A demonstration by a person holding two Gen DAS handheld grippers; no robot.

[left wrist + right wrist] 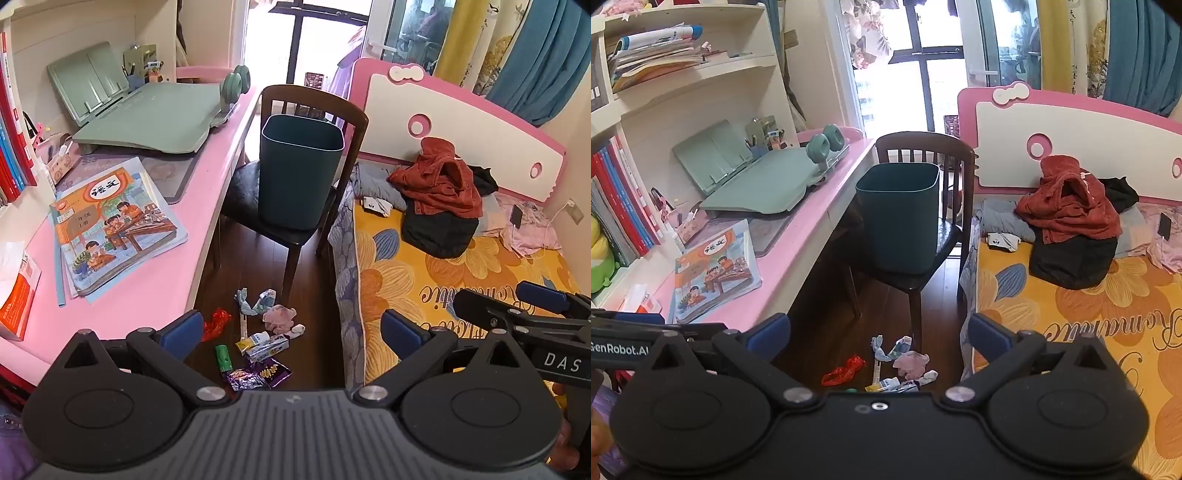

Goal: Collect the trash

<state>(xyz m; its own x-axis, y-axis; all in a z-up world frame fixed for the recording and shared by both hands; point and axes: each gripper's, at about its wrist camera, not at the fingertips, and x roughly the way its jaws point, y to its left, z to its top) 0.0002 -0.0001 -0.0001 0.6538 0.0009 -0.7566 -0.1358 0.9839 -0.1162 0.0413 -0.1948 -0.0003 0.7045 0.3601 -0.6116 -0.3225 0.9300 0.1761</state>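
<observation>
The left gripper (291,328), matte black with ribbed grey housing and blue pads, has its jaws spread wide with nothing between them; the right gripper (879,332) stands just as wide and bare. Below them, on the dark wooden floor in front of the chair (273,221), lies the trash: a crinkled red wrapper (216,323), a green cylinder (222,357), shiny purple foil packets (258,374), a small carton (266,346) and crumpled pink tissue (279,316). On the chair's seat stands a smooth, squarish teal bin (295,170), upright. Left of the chair runs the glossy pink bench (147,295)
</observation>
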